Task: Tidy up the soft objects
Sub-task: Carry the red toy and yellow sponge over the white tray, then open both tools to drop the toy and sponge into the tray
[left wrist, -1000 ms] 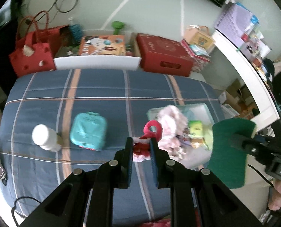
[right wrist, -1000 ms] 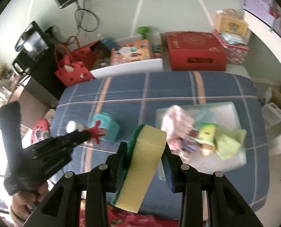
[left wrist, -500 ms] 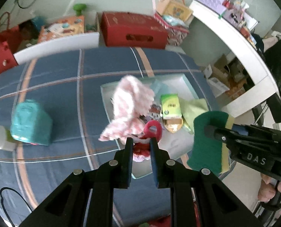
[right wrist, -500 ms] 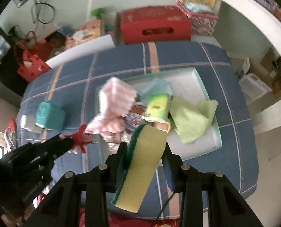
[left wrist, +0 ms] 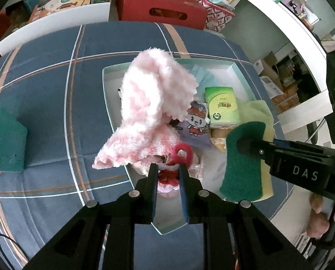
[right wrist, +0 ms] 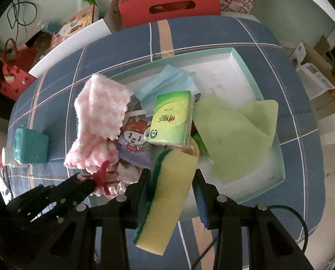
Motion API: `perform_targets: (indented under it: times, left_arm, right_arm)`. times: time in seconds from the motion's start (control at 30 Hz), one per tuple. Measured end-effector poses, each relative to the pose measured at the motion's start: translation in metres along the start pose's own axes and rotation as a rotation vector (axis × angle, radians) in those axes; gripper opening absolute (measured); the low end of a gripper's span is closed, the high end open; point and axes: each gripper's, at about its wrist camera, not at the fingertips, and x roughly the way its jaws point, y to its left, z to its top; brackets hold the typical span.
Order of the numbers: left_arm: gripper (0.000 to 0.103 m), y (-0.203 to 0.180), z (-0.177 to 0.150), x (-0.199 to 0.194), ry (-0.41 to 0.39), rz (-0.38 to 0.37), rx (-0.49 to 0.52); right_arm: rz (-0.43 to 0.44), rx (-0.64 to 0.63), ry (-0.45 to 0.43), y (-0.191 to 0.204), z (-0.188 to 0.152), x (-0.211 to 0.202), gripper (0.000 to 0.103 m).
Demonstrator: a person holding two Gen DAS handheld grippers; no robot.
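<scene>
Holding a red and white yarn toy [left wrist: 170,173], the left tool [left wrist: 168,168] pinches it tight between its two fingers. The toy's red loop sticks up just past the tips. The toy hangs right over the near corner of the shallow green box [left wrist: 241,76], which lies straight ahead of the tool and below it.

The right tool [right wrist: 172,177] has a sponge [right wrist: 169,200] between its fingers, yellow on one side and green on the other. The left finger touches the green side. There looks to be a small gap at the right finger, and its jaws have just been opening a little, so I cannot tell if the sponge is truly clamped. The sponge hangs over the near edge of the box, with the yarn toy just to its left.

Inside the box, in front of both tools, is a fluffy pink cloth [right wrist: 100,117] that spills over the left wall. Beside it are a pack of green tissues [right wrist: 170,119], a blue face mask [right wrist: 167,83], a soft purple thing with a cartoon face [right wrist: 133,139] and a light green cloth [right wrist: 235,132] on the right.

Far to the left of the tools, a teal block [right wrist: 31,146] sits on the blue striped worktop [left wrist: 43,85], outside the box.
</scene>
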Motion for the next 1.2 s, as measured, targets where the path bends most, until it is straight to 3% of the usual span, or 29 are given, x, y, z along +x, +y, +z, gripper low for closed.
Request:
perform_targets:
  times: [0.03,0.1,0.27,0.43,0.5,0.63,0.67,0.7,0.83,0.9,1.2]
  left_arm:
    - [0.022,0.001,0.001,0.001,0.004,-0.004,-0.004]
    - [0.039,0.004,0.002,0.0,0.007,-0.009,-0.017]
    - [0.052,0.01,0.001,-0.013,-0.023,-0.008,-0.029]
    - [0.058,0.022,-0.006,-0.036,-0.082,0.073,-0.045]
    - [0.075,0.029,-0.01,-0.044,-0.101,0.106,-0.054]
    - [0.082,0.043,-0.021,-0.059,-0.147,0.161,-0.072]
    - [0.088,0.046,-0.025,-0.062,-0.158,0.182,-0.076]
    - [0.09,0.049,-0.029,-0.066,-0.172,0.203,-0.078]
    - [0.091,0.06,-0.049,-0.076,-0.211,0.289,-0.076]
    - [0.096,0.066,-0.059,-0.08,-0.223,0.314,-0.08]
    - [0.097,0.088,-0.106,-0.092,-0.259,0.409,-0.1]
  right_arm:
    - [-0.002,-0.002,0.001,0.001,0.001,0.0,0.05]
    - [-0.008,-0.006,-0.001,0.001,0.003,0.0,0.061]
    - [-0.029,-0.012,-0.01,0.003,0.004,-0.005,0.071]
    - [-0.048,-0.034,-0.029,0.008,-0.005,-0.013,0.082]
    - [-0.049,-0.047,-0.044,0.012,-0.01,-0.018,0.089]
    - [-0.063,-0.075,-0.079,0.02,-0.021,-0.025,0.095]
    - [-0.073,-0.084,-0.089,0.022,-0.025,-0.026,0.098]
    - [-0.087,-0.094,-0.103,0.025,-0.031,-0.027,0.102]
    - [-0.117,-0.131,-0.145,0.037,-0.051,-0.028,0.103]
    - [-0.131,-0.147,-0.17,0.045,-0.064,-0.028,0.103]
    - [-0.169,-0.171,-0.236,0.068,-0.108,-0.023,0.103]
